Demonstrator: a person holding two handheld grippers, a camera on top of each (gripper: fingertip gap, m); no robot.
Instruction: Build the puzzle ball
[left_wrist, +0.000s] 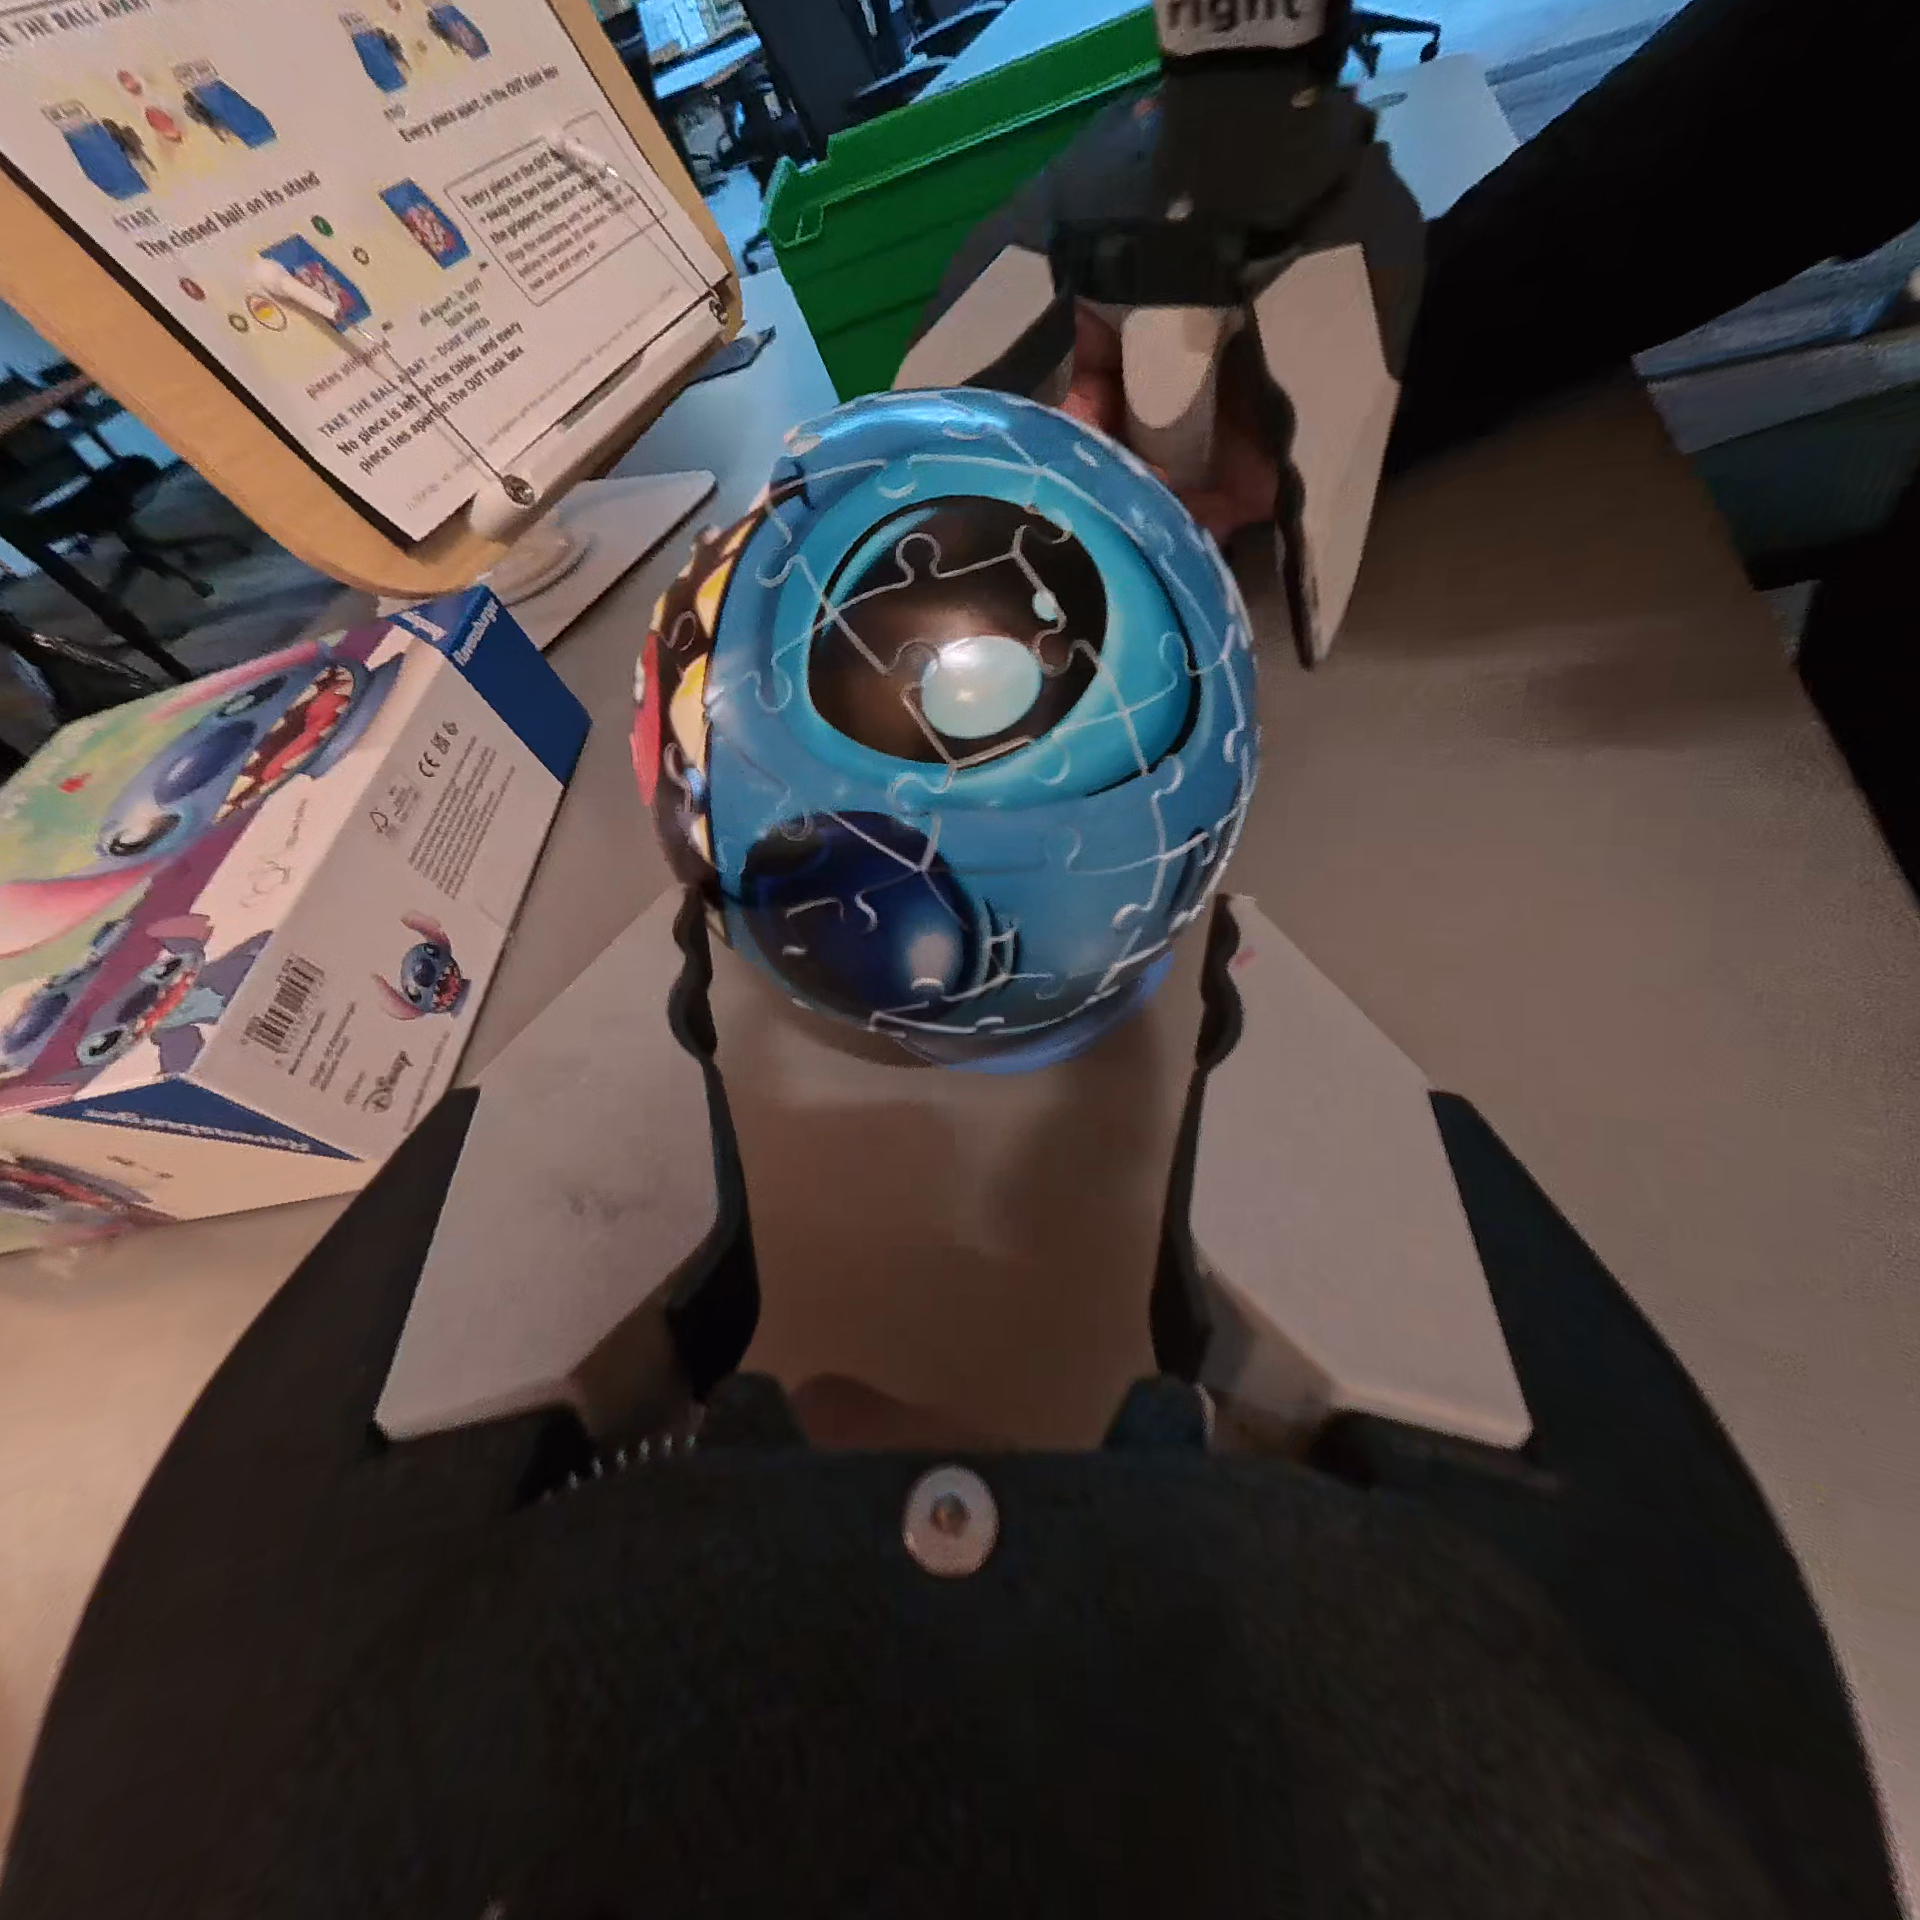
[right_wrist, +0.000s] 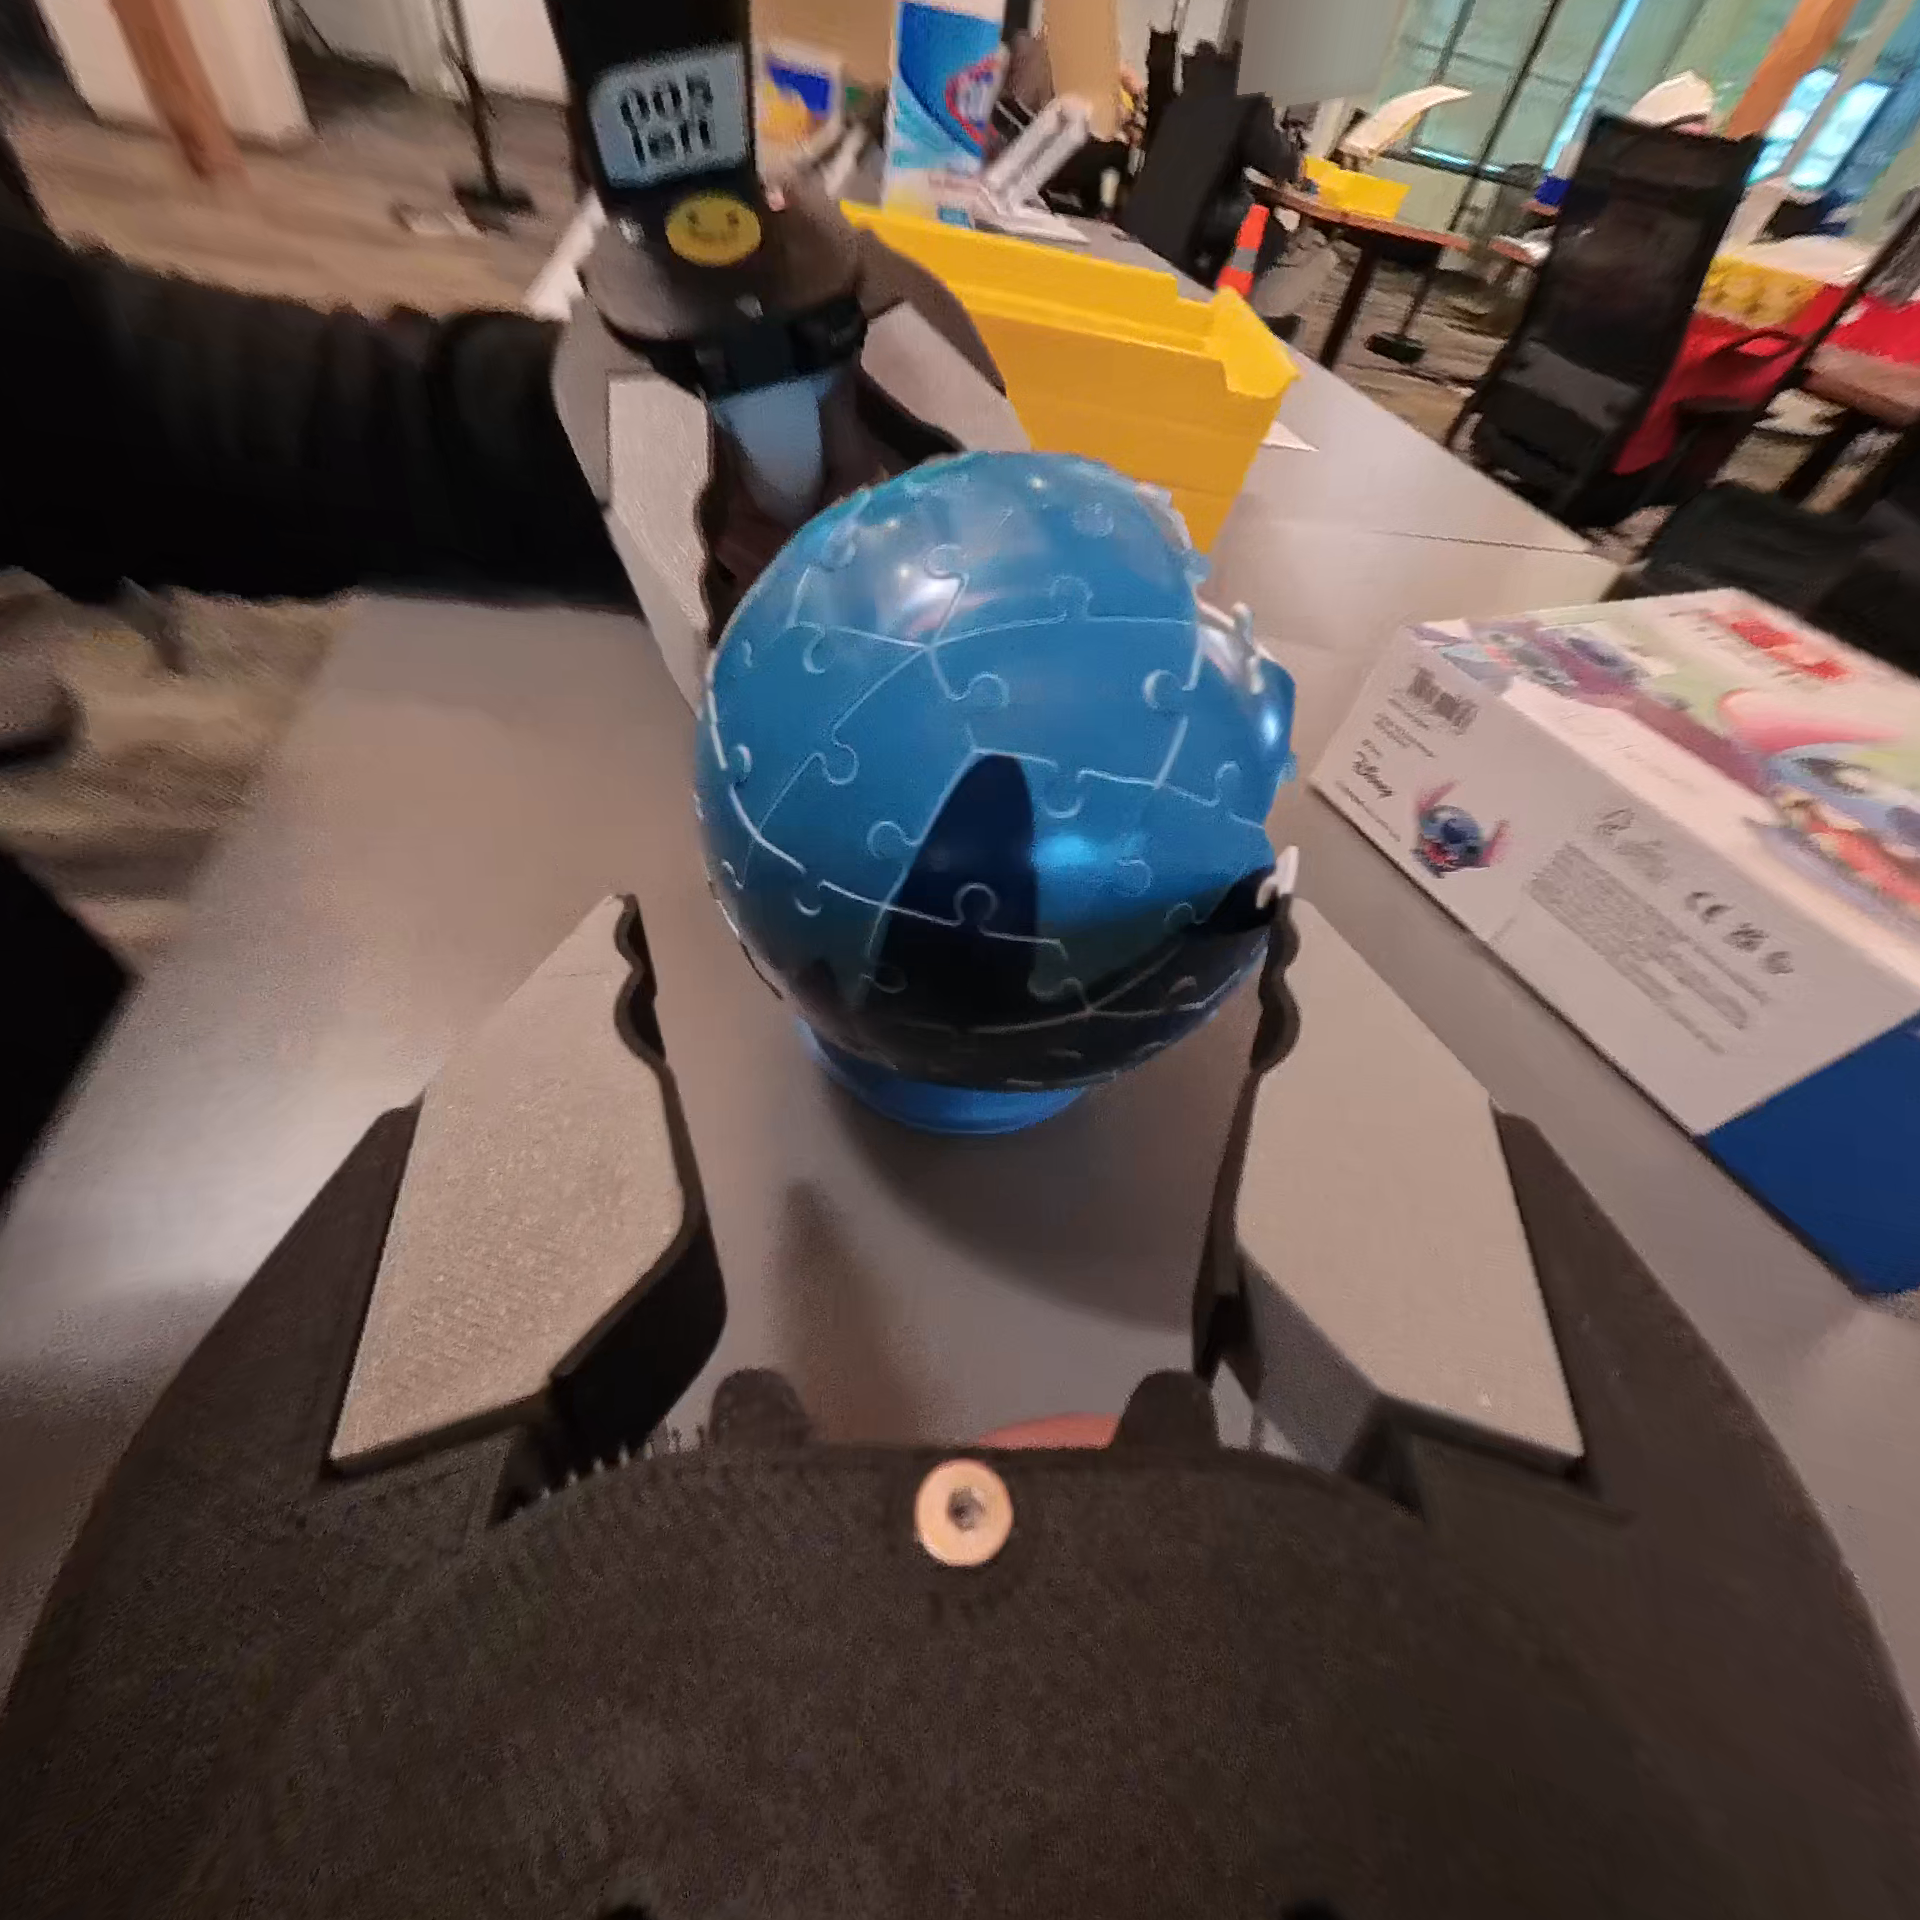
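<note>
A: Two grippers face each other across the table (left_wrist: 1558, 831), with the puzzle ball (left_wrist: 940, 727) between them. Logging positions.

B: Ball first. It sits upright on a blue stand (right_wrist: 935, 1086), on the grey tabletop, well in from every edge I can see. One side shows a printed dark eye and nose; the other is plain blue.

A: Shell condition?

B: Mostly closed. From the right wrist view the upper right of the ball has a ragged, stepped edge where pieces stick out; I cannot tell how large the gap is.

A: Left gripper (left_wrist: 956, 925)?

B: Jaws spread wide, fingertips either side of the ball's lower half near the stand. Whether the pads touch the ball I cannot tell. Nothing is clamped.

A: Right gripper (right_wrist: 956, 914)?

B: Also spread wide. Its left finger stands clear of the ball; its right fingertip (right_wrist: 1276, 935) lies at the ball's lower right side, apparently touching. No grip on anything.

A: Surroundings?

B: Puzzle box (left_wrist: 260, 894) lies on the table beside the ball. An instruction sheet (left_wrist: 343, 229) stands on a tilted wooden board behind the box. A green bin (left_wrist: 935, 208) sits farther back in the left wrist view, a yellow bin (right_wrist: 1122, 353) in the right wrist view.
</note>
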